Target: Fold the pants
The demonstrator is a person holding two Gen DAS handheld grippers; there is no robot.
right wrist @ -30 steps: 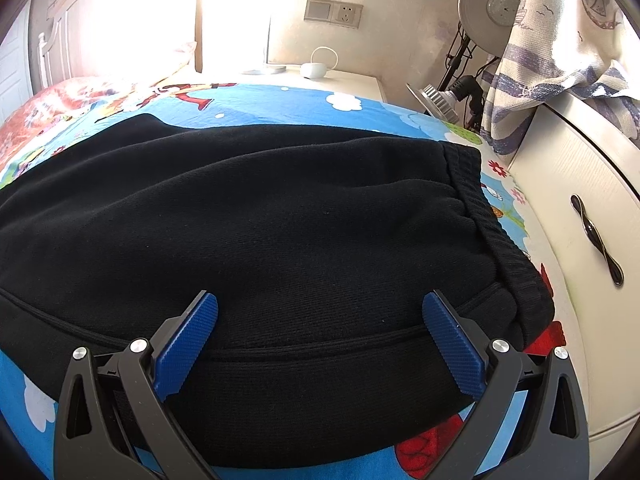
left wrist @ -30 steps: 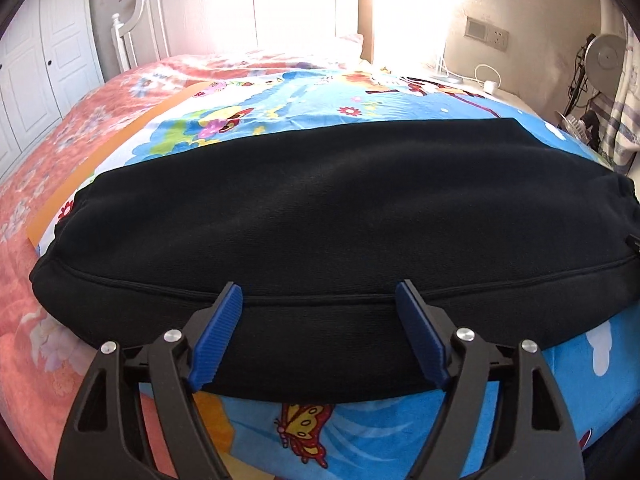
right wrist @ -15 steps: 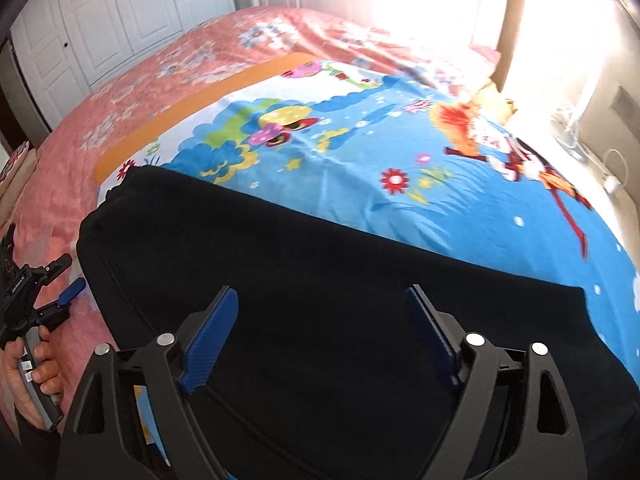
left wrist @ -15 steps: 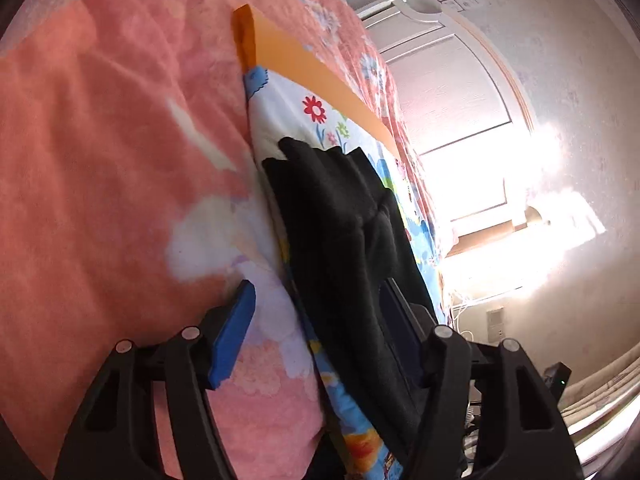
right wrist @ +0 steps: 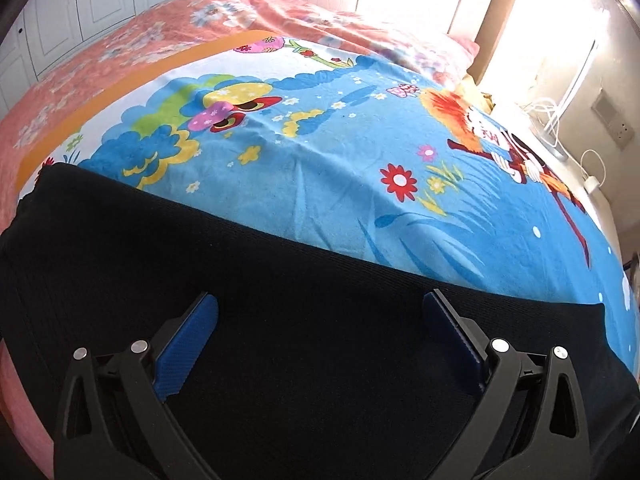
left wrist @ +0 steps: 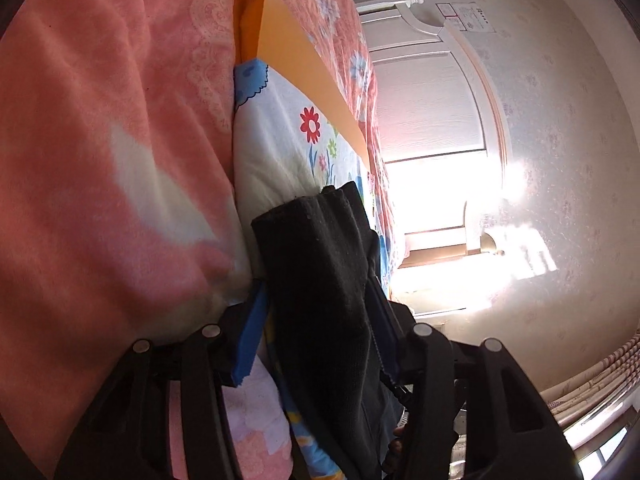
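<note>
1. Bedroom setting: bed covered by a pink floral blanket [left wrist: 100,128], with a blue cartoon-print sheet [right wrist: 360,168] spread on top as the work surface; white headboard [left wrist: 432,92] and a sunlit wall behind.

2. Task item: black pants [right wrist: 280,320] laid flat along the near edge of the cartoon-print sheet, already reduced to one long dark band — legs apparently stacked one on the other, judging by the layered end visible in the left wrist view [left wrist: 320,280].

3. Progress, as a judgement: lengthwise fold done; crosswise fold of the band not yet done. Roughly at the midpoint, with the shortening fold or folds and a final smoothing left.

4. Left gripper [left wrist: 316,328]: rolled on its side, narrowed around one end of the pants. Blue pads [left wrist: 250,340] placed on either side of the thick fabric stack, one below it against the sheet, one above it and mostly hidden. Some sheet edge appears to lie between the jaws as well — to be checked before lifting, since the sheet may come up with the garment.

5. Right gripper [right wrist: 320,332]: spread wide, holding nothing. Blue pads [right wrist: 188,344] poised over the middle of the black band; contact with the fabric cannot be confirmed.

6. Probable role split, as a judgement: left gripper carries the held end over, right gripper pins or steadies the middle.
</note>
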